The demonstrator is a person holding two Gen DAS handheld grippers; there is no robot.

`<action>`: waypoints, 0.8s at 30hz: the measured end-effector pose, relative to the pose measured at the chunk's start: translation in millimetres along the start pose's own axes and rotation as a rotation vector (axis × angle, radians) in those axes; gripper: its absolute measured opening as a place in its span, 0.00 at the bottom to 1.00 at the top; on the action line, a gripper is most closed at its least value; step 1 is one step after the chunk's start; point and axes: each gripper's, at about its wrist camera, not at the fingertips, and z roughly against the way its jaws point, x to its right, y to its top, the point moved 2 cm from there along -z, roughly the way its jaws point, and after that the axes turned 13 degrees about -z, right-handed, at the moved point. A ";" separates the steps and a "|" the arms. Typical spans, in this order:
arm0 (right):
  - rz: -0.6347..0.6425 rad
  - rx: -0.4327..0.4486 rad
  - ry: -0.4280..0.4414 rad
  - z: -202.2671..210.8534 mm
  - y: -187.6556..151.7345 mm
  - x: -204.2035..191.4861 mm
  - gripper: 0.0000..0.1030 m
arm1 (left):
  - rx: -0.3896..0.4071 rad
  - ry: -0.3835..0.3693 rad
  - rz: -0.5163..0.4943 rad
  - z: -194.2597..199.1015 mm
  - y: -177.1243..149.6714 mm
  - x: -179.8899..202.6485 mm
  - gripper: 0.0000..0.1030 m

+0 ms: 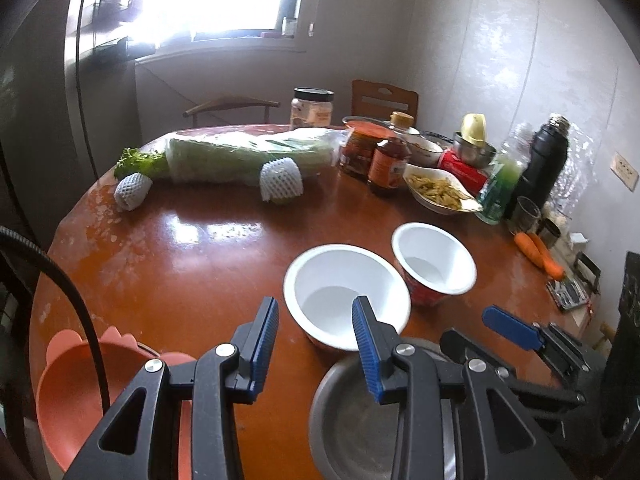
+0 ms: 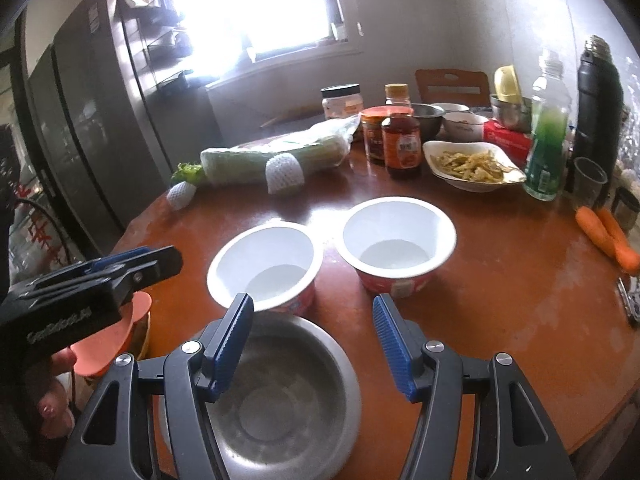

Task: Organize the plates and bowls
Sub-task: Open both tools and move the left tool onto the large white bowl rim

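Note:
Two white paper bowls with red sides stand on the round brown table: the near one (image 1: 344,292) (image 2: 266,266) and the far one (image 1: 434,260) (image 2: 398,240). A steel bowl (image 1: 352,420) (image 2: 280,396) sits at the near edge. An orange plastic plate (image 1: 68,396) (image 2: 116,340) lies at the left edge. My left gripper (image 1: 316,316) is open and empty, just short of the near paper bowl. My right gripper (image 2: 314,312) is open and empty above the steel bowl; it also shows in the left wrist view (image 1: 508,324).
A wrapped cabbage (image 1: 248,152), two foam-netted fruits (image 1: 280,180), jars and a sauce bottle (image 1: 388,164), a dish of food (image 2: 472,164), a green bottle (image 2: 546,152), a black flask (image 2: 600,96) and carrots (image 2: 608,236) crowd the far and right side. A fridge (image 2: 80,120) stands left.

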 end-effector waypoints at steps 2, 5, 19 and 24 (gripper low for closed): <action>0.001 -0.007 0.003 -5.1 2.7 -2.7 0.62 | -0.009 0.009 0.005 -6.9 3.1 -3.0 0.37; -0.005 -0.026 0.011 -14.2 5.9 -5.3 0.62 | -0.022 0.009 0.010 -16.5 6.6 -6.0 0.37; -0.009 -0.096 0.016 -47.9 12.3 -7.9 0.62 | -0.089 0.012 0.016 -50.8 9.3 -4.6 0.37; -0.005 -0.114 0.017 -55.4 12.7 -8.2 0.62 | -0.115 0.009 0.019 -59.4 9.0 -2.9 0.37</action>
